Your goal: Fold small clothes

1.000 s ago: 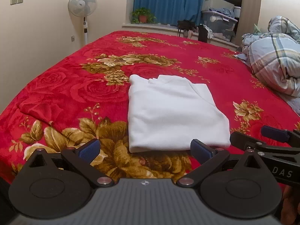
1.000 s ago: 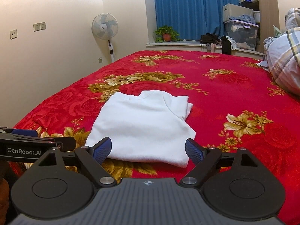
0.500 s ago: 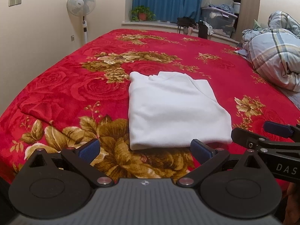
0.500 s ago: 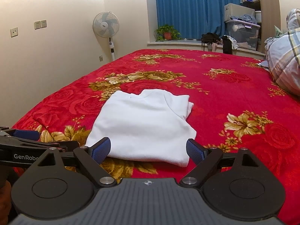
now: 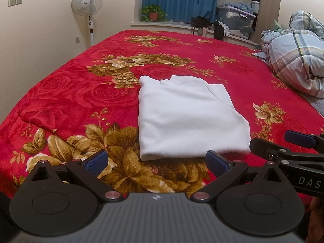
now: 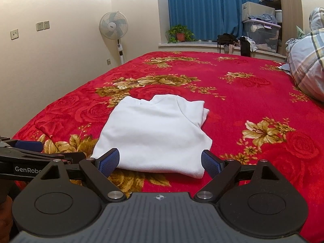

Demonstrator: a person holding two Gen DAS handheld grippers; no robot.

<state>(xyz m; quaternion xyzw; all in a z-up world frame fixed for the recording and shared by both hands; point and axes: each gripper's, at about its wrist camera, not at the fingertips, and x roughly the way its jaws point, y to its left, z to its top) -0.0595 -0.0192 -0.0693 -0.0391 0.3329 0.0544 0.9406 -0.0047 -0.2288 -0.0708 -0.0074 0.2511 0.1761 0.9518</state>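
Observation:
A white garment (image 5: 188, 117) lies folded into a flat rectangle on the red flowered bedspread (image 5: 81, 93); it also shows in the right wrist view (image 6: 154, 133). My left gripper (image 5: 157, 161) is open and empty, held just short of the garment's near edge. My right gripper (image 6: 160, 162) is open and empty, also just short of the near edge. The right gripper shows at the right of the left wrist view (image 5: 293, 147), and the left gripper at the left of the right wrist view (image 6: 30, 151).
A bundled plaid quilt (image 5: 293, 60) lies at the bed's right side. A standing fan (image 5: 87, 6) is by the left wall. A potted plant (image 5: 154, 14), storage boxes (image 5: 235, 18) and blue curtains are beyond the bed's far edge.
Both grippers have drawn back slightly from the folded garment and risen a little. The garment has not moved.

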